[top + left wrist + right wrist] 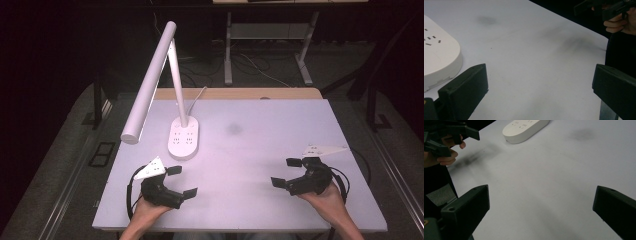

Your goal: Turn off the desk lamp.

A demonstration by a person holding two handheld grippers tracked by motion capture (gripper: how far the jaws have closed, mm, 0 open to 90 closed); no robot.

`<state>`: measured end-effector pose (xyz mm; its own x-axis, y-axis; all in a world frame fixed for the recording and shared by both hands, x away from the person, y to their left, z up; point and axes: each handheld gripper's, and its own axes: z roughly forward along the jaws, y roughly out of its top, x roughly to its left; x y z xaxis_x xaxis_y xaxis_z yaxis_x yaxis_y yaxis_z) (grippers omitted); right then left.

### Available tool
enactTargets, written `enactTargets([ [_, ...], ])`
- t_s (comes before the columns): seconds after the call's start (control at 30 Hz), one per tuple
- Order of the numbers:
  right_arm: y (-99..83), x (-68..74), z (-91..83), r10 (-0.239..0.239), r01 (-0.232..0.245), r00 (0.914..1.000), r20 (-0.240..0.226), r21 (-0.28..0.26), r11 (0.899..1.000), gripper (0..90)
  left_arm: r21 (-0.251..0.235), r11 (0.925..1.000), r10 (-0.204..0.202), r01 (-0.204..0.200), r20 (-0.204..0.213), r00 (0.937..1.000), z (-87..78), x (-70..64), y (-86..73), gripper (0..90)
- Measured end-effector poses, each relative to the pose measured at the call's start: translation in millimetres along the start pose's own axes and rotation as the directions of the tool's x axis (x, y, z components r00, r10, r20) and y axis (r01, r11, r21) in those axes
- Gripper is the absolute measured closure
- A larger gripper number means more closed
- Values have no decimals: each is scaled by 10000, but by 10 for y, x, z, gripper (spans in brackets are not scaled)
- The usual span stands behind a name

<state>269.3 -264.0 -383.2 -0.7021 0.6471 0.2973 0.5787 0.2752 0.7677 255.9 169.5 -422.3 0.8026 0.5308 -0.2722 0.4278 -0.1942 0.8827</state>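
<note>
White and glossy, the desk lamp (170,85) stands on the far left part of the pale table (260,150), its oval base (183,138) flat on the surface and its long tube head slanting down toward the near left edge. A cord seems to run from behind the base toward the far edge, though it is faint. The left gripper (182,181) hovers just nearer than the base and slightly to its left, released, jaws spread wide with nothing between them; in the left gripper view the base's rounded end (439,58) lies close beside the left-hand jaw, apart from it. The right gripper (286,172) hangs well to the right of the base, near the table's right edge, likewise released and holding nothing. A dull smudge (234,129) marks the table just right of the base.
</note>
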Motion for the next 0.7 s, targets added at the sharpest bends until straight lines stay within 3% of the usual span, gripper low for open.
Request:
enactTargets([
  [0.7,472,151,249,-759,779,9960,-464,446,9960,8,-98,9999,-62,63,40,10000,-17,-3,-2,0],
])
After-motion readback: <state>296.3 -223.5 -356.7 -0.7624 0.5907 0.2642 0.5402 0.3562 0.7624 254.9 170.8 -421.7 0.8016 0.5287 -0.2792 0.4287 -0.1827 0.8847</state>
